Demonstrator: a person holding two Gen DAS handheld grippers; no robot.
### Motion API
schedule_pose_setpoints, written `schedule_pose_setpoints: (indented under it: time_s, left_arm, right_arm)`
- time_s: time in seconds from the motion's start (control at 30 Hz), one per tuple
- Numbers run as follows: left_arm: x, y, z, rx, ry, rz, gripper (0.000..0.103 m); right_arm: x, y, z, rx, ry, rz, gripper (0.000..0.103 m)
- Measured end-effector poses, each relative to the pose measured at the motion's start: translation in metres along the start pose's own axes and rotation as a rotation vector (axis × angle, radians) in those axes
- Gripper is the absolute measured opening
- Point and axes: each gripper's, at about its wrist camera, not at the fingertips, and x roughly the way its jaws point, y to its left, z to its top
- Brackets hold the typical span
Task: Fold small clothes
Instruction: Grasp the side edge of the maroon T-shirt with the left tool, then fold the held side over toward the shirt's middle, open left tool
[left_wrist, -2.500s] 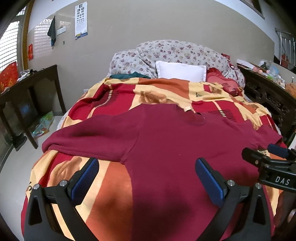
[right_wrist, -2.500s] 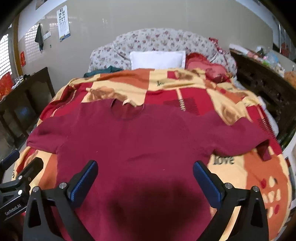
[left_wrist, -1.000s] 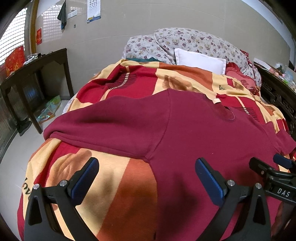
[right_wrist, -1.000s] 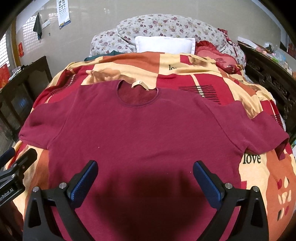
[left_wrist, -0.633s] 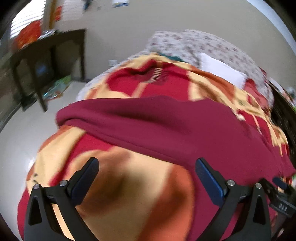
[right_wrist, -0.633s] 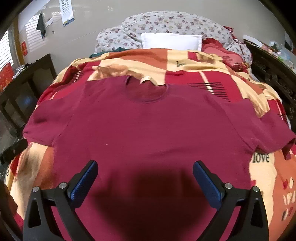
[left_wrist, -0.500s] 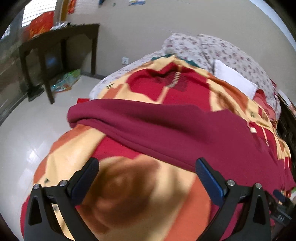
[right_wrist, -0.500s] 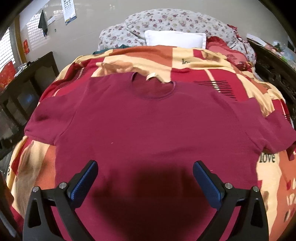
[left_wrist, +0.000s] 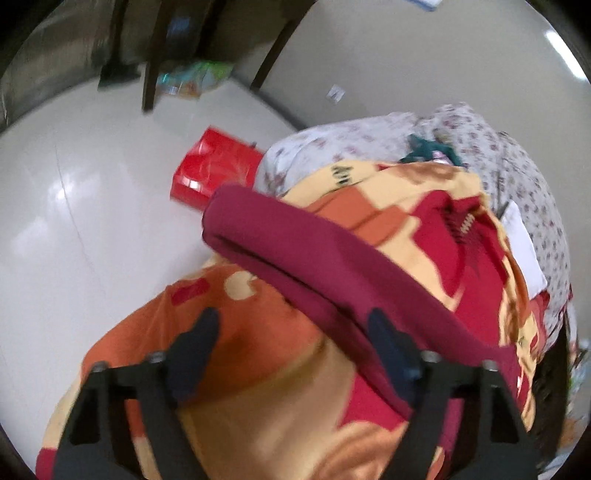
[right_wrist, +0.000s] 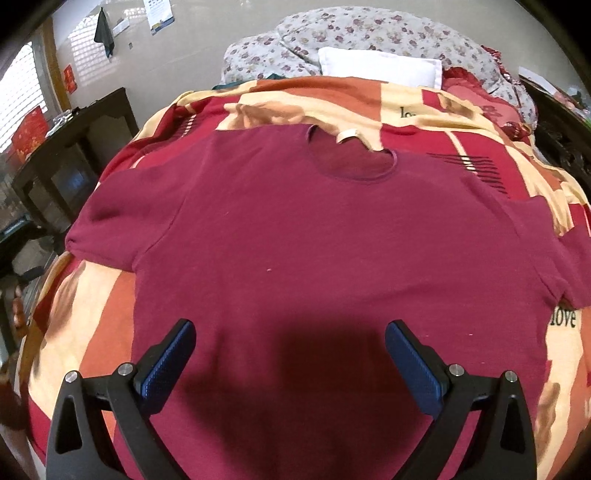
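The left claw (left_wrist: 291, 347) sits over the patterned blanket (left_wrist: 236, 373) at the side edge of the bed, its jaws partly apart and just now closing, with nothing but blanket between them. The maroon T-shirt's sleeve (left_wrist: 295, 243) runs diagonally just ahead of it and brushes past the right finger; I judge the claw has come here to pinch that sleeve hem for a first inward fold. Beyond the sleeve, off the bed, lie the pale floor (left_wrist: 92, 221) and a red box (left_wrist: 210, 170).

The right claw (right_wrist: 290, 354) hovers wide apart and empty above the lower body of the T-shirt (right_wrist: 332, 240), which is spread flat, front up, ahead of the fingers, its neckline (right_wrist: 351, 162) at the far end toward the white pillow (right_wrist: 380, 70). Laid out like this, both sleeves stay reachable, and the right claw seems placed to steady or take the hem while the other works the sleeve.
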Motion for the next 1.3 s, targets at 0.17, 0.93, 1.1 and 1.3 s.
schedule_pose_setpoints:
  time_s: [0.17, 0.93, 1.1, 1.3]
  left_arm:
    - [0.025, 0.017, 0.012, -0.073, 0.015, -0.005, 0.074]
    - [-0.1, -0.142, -0.047, 0.355, -0.212, -0.349, 0.004]
    - [-0.117, -0.201, -0.107, 0.477, -0.172, -0.464, 0.004]
    - [-0.099, -0.248, -0.184, 0.615, -0.115, -0.478, 0.004]
  right_arm:
    - [0.007, 0.009, -0.001, -0.028, 0.028, 0.013, 0.103]
    - [-0.015, 0.0, 0.006, 0.034, -0.019, 0.105, 0.103]
    - [-0.027, -0.018, 0.007, 0.061, -0.036, 0.093, 0.103]
    - [-0.038, -0.049, 0.007, 0.108, -0.061, 0.06, 0.103]
